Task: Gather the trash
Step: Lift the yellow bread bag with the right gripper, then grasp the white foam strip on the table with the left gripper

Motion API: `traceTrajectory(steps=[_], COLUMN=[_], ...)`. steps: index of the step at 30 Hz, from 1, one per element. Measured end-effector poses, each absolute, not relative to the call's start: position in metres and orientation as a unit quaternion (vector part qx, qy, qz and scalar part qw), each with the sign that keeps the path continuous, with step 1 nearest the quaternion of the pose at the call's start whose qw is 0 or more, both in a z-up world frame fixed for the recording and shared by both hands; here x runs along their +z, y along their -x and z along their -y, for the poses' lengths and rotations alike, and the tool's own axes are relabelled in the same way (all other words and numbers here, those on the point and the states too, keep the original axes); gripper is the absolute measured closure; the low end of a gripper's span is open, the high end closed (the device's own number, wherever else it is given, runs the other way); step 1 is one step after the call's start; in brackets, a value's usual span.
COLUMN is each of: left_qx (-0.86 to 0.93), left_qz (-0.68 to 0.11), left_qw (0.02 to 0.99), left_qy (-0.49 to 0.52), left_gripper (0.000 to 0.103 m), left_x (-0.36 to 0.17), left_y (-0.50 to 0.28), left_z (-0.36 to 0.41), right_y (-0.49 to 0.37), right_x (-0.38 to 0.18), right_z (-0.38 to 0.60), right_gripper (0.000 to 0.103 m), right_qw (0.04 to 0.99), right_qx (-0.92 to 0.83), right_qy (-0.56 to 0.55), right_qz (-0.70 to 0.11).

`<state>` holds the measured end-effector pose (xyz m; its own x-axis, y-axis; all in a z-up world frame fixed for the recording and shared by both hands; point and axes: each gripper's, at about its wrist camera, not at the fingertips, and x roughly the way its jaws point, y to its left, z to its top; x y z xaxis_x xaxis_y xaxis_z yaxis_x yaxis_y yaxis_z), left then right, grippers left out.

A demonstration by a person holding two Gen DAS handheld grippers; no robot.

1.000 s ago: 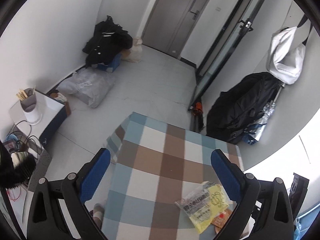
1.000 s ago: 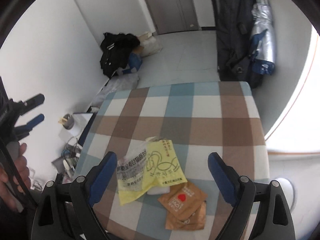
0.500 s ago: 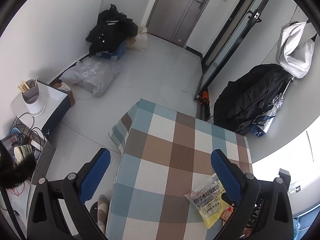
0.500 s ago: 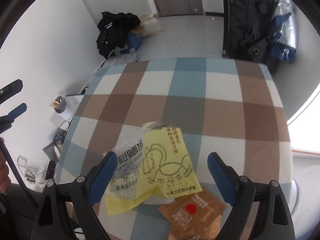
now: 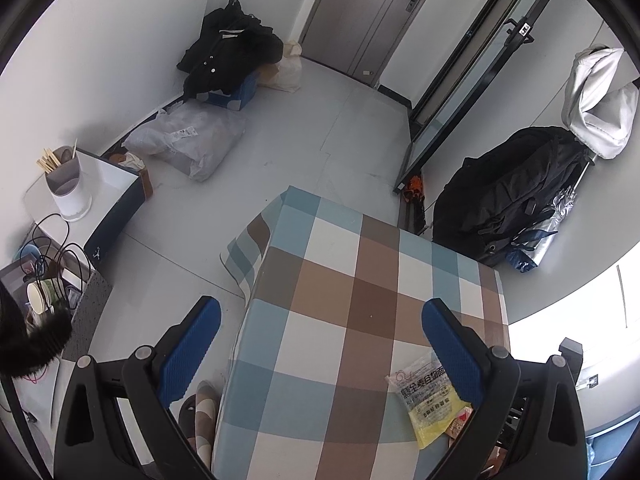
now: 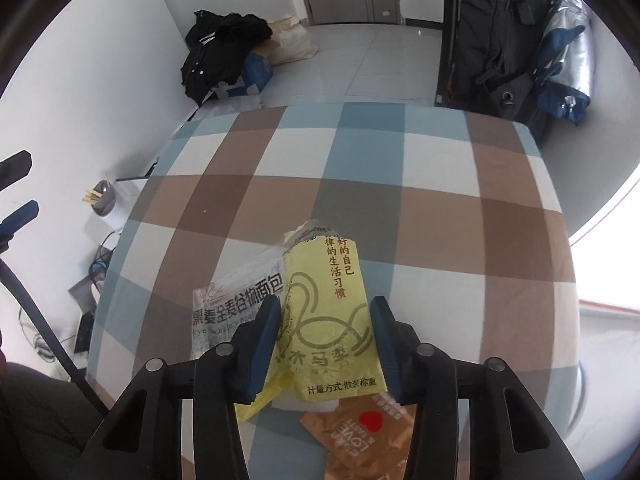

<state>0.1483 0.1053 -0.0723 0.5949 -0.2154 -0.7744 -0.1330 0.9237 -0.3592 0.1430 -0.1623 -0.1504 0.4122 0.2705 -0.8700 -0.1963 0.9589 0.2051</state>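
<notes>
The right gripper (image 6: 325, 322) had come down onto the yellow wrapper (image 6: 332, 308) lying near the front edge of the checked table (image 6: 360, 152). A second before, its jaws had stood wide and hung higher above the trash; now they were closing, with the yellow wrapper between them. The wrapper had buckled upward into a ridge between the blue pads (image 6: 266, 332), so the pads already looked to be pressing on its sides, though the squeeze was probably not finished. A clear bread bag (image 6: 236, 308) with dark print lay tucked under the wrapper's left side, partly beneath the left pad, and I could not tell whether it was caught in the pinch too. Two brown packets (image 6: 356, 436) lay nearer still, just below the wrapper and outside the jaws.

The left gripper (image 5: 320, 356) hovered over the left part of the table with its jaws spread wide and nothing between them. From that view the wrapper (image 5: 434, 412) showed at the near right, partly behind the right finger.

For collecting the trash, this looked like the first pickup taking hold: the wrapper was still resting on the table, not lifted. The brown packets, and perhaps the bread bag, would need a separate grab. Thin crinkly film may slip if raised before the grip settles.
</notes>
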Motion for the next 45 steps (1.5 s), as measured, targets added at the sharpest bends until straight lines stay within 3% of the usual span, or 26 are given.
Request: traceTrajectory(steps=[28, 45], left_qx=[-0.001, -0.112], left_qz=[-0.487, -0.567], left_qw=[0.853, 0.813], left_qy=[0.189, 0.072], left_gripper=[0.004, 0.004], left_x=[-0.098, -0.130], left_y=[-0.148, -0.156], left_z=[-0.087, 0.050], right_y=[-0.108, -0.082], right_x=[-0.086, -0.064], right_z=[0.208, 0.315], right_gripper=[0.070, 0.070], right_qw=[0.872, 0.910], right_qx=[0.215, 0.090], right_qy=[-0.135, -0.177], right_qz=[-0.419, -0.363])
